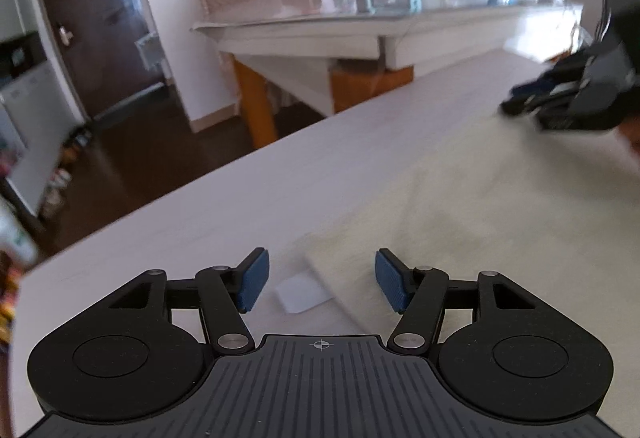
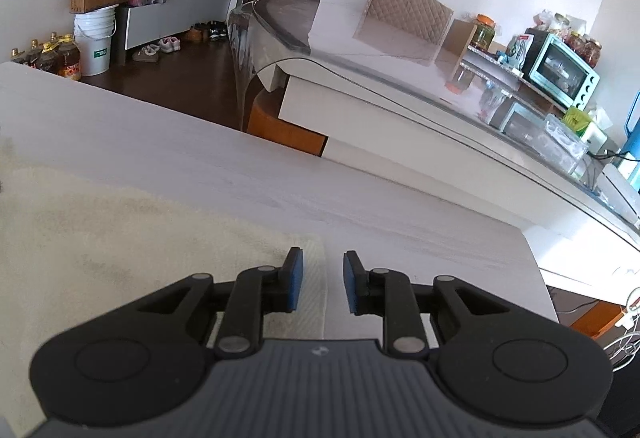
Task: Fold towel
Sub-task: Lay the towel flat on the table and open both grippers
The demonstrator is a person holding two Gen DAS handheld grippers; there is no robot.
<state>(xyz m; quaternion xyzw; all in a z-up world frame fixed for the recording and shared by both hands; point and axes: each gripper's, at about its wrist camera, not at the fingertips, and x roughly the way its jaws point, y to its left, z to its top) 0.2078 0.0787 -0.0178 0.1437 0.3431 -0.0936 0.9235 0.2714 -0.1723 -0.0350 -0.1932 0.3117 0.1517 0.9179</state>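
Note:
A cream towel (image 1: 480, 198) lies flat on the white table (image 1: 240, 206). Its near corner carries a small white label (image 1: 302, 294). My left gripper (image 1: 320, 280) hovers over that corner, open wide, with the label and the towel's edge below the gap and nothing pressed between the blue pads. In the right wrist view the towel (image 2: 120, 238) fills the lower left. My right gripper (image 2: 324, 282) stands over the towel's right edge with a narrow gap between its pads, which grip nothing. The right gripper (image 1: 560, 106) also shows blurred at the towel's far side.
The table's edge (image 2: 536, 262) runs close on the right. Beyond stands a glass-topped table (image 2: 400, 78) with a teal toaster oven (image 2: 562, 72), jars and boxes, and a quilted chair (image 2: 408, 10). Oil bottles (image 2: 60, 58) and a white bucket (image 2: 94, 42) stand on the dark floor.

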